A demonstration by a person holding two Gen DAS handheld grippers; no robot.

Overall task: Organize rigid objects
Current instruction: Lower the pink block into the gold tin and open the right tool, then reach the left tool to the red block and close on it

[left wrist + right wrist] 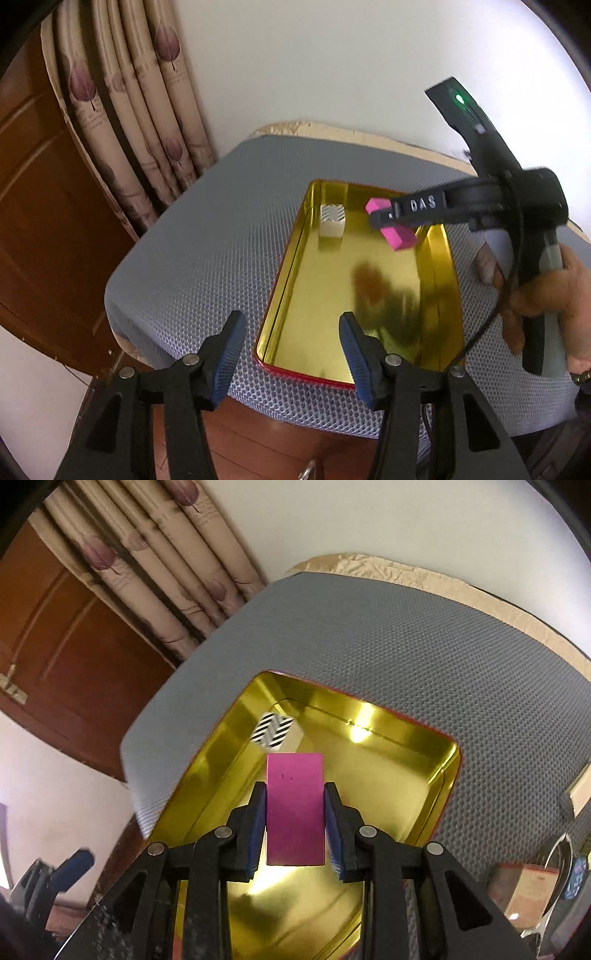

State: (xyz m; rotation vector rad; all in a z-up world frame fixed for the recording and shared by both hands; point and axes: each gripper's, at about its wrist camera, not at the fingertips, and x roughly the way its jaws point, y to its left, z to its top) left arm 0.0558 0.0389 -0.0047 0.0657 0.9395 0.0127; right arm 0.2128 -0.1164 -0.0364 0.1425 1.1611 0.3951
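Observation:
A gold tin (284,258) with a red outer rim lies open on the grey mat. A white block (332,221) with a black zigzag top stands in its far left corner, also seen in the right wrist view as the white block (275,729). My right gripper (295,805) is shut on a pink block (295,834) and holds it above the inside of the tin (448,775). From the left wrist view the right gripper (382,218) and pink block (399,238) hang over the tin's far right part. My left gripper (293,343) is open and empty over the tin's near left corner.
A grey honeycomb mat (207,236) covers the table, whose edge drops off at left and front. Curtains (140,110) and a wooden door (44,206) stand at left. A hand (546,295) grips the right tool. A box (524,890) and a metal utensil (557,853) lie at right.

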